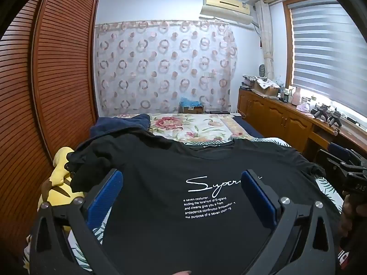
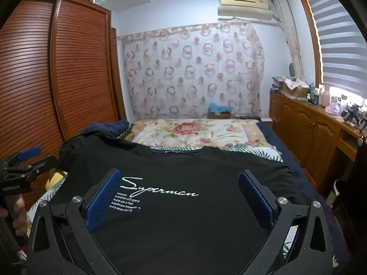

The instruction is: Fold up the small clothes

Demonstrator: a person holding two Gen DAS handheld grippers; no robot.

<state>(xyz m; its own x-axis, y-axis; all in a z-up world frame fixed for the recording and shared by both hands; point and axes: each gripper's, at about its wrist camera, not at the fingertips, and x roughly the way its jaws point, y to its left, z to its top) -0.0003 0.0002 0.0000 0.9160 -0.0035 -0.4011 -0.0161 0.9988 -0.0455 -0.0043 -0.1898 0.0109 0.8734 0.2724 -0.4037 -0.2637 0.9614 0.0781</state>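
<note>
One black cotton T-shirt with white script lettering (image 1: 179,183) lies spread face up on the bed, collar away from the tools, its chest print showing between the fingers in both wrist views. It is the only garment laid out flat; one dark navy bundle of cloth (image 1: 121,126) sits beyond its left shoulder.

Two grippers are in play. The left gripper (image 1: 183,188) hangs above the shirt with its two blue-padded fingers (image 1: 107,197) spread wide and nothing pinched; the fabric lies below them, untouched by the pads. The right gripper (image 2: 181,190) is released in the same way, its blue pads (image 2: 257,197) standing wide over the shirt's chest and right half.

Left of the left gripper, one yellow soft toy (image 1: 62,178) lies at the bed's edge; the right wrist view shows only a sliver of it. The left view cuts the script word short behind a finger, while the right view shows it whole. Each view catches the other tool at its margin, with a hand (image 2: 18,213) on the grip.

Beyond the shirt stretches one floral bedspread (image 2: 195,133), then one ring-patterned curtain (image 2: 190,68). A brown slatted wardrobe (image 1: 57,68) stands to the left, a wooden cabinet run (image 2: 309,123) to the right.
</note>
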